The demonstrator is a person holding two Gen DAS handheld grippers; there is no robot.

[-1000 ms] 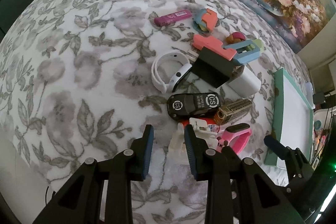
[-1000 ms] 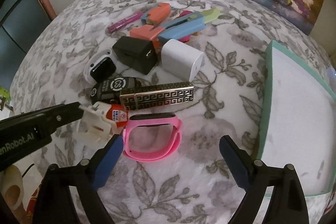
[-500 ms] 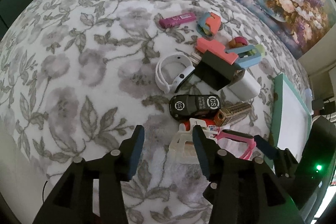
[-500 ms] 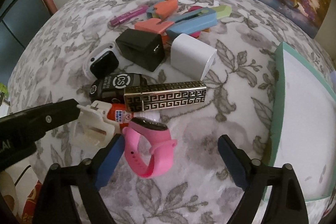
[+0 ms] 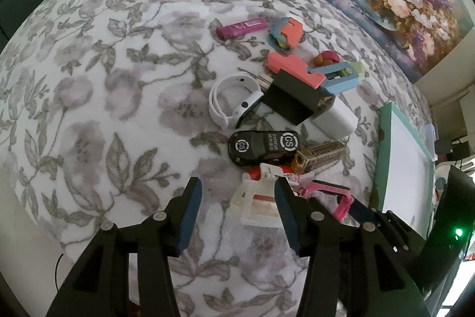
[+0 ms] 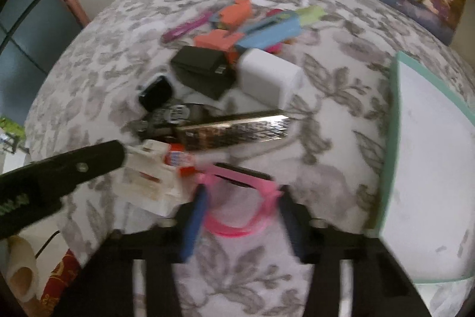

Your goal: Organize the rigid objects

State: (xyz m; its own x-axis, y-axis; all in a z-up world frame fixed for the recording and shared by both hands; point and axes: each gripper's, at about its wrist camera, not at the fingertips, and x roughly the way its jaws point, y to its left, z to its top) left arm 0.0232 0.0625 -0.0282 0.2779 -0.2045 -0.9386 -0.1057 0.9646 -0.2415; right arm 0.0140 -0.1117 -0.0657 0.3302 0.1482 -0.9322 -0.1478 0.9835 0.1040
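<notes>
The right tongs [image 6: 240,216] are closing, with the pink wristband [image 6: 240,198] squeezed between their pads on the flowered bench [image 5: 89,97]. Just beside, the left tongs [image 5: 236,211] are opening and grip nothing; the white plastic clip [image 5: 255,204] lies between their pads. Farther off lie the black car key [image 5: 262,147], gold lighter [image 6: 234,129], chargers and the teal-rimmed tray [image 6: 392,144].

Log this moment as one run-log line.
left gripper: jaws opening, white clip between them, unpressed | right gripper: closing on pink band | tray: holds nothing visible
</notes>
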